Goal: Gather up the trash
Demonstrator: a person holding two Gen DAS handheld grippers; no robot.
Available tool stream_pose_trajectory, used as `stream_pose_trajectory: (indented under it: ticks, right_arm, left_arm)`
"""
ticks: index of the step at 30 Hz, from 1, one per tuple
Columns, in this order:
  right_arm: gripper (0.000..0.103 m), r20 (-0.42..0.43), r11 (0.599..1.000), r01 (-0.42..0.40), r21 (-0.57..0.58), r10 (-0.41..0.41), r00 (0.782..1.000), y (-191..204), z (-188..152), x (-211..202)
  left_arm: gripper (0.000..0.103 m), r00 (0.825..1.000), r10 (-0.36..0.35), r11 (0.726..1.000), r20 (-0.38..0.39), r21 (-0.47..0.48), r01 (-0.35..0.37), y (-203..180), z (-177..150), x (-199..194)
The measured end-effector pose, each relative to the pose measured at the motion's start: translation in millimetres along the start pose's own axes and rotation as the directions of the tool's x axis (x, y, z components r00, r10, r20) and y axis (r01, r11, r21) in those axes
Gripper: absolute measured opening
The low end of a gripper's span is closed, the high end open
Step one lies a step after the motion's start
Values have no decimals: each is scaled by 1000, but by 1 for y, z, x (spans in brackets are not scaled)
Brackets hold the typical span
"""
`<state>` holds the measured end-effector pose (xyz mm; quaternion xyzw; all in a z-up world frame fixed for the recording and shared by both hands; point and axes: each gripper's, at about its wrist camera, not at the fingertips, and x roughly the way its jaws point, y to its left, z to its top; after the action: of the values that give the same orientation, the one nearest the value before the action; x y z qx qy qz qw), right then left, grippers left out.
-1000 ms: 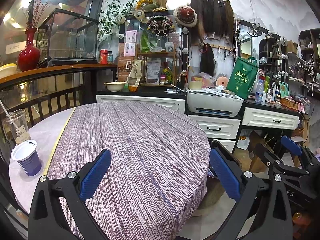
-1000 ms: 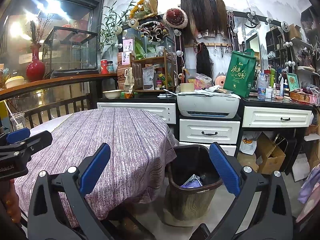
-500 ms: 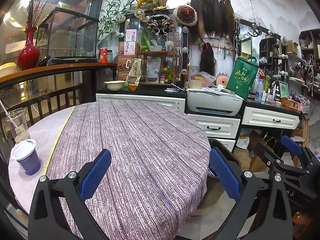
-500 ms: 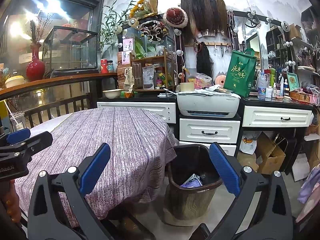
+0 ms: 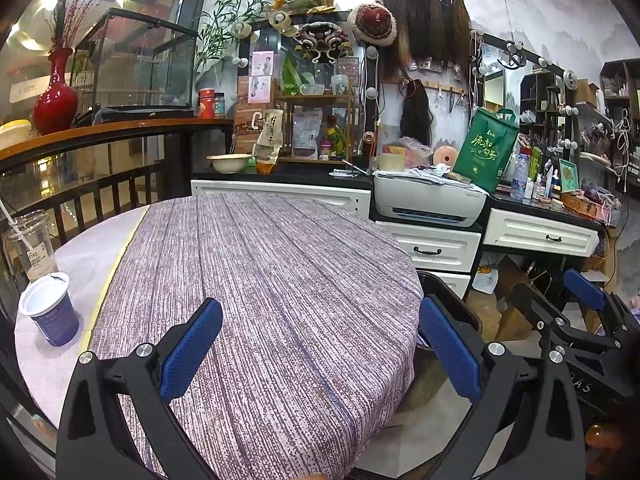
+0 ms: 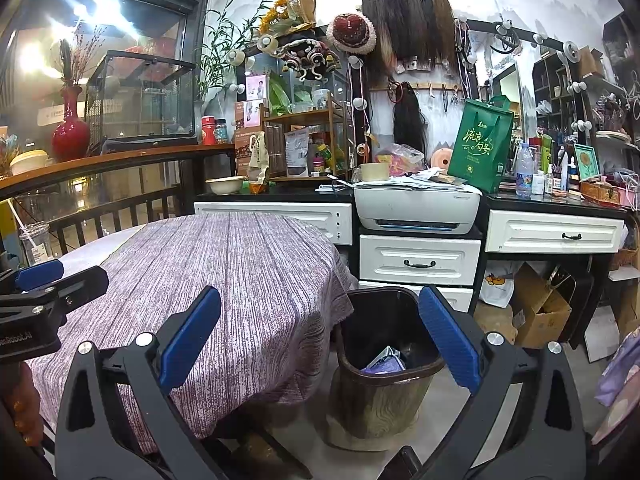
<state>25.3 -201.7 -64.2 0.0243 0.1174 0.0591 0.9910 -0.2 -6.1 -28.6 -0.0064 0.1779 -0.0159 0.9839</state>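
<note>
cluttered counters with a white printer (image 6: 416,208) and a green tote bag (image 6: 482,148) filled the back of the room, and in front of them stood the round table (image 5: 80,256) under its purple striped cloth (image 5: 272,288). i held my left gripper (image 5: 320,356) low over the near edge of that cloth, jaws spread wide with nothing between the blue pads. my right gripper (image 6: 320,340) was just as wide apart and just as empty, hanging beside the table with the brown trash bin (image 6: 384,384) framed on its right side. the bin stood on the floor against the hanging cloth, and a few scraps of paper or wrapper already lay inside it, so i judged part of the collecting was done. what i could see left were two cups on the bare strip of tabletop far to my left: a blue yoghurt-style cup (image 5: 50,310) with its foil gone, and behind it a clear plastic cup with a straw (image 5: 30,242). the cloth itself carried no litter that i could make out. i judged those cups were the remaining work, and the blue one was the nearer to my left gripper, though well apart from it.
</note>
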Motion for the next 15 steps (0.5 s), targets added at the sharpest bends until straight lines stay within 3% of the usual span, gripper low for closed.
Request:
stream_pose_trajectory:
  ticks: [15]
  right_arm:
    - [97,-1,1000,4,4,-4,1000,-3,-2,2]
  left_arm:
    - [98,1000,9,1000,22,28,-10,-6,1,-2]
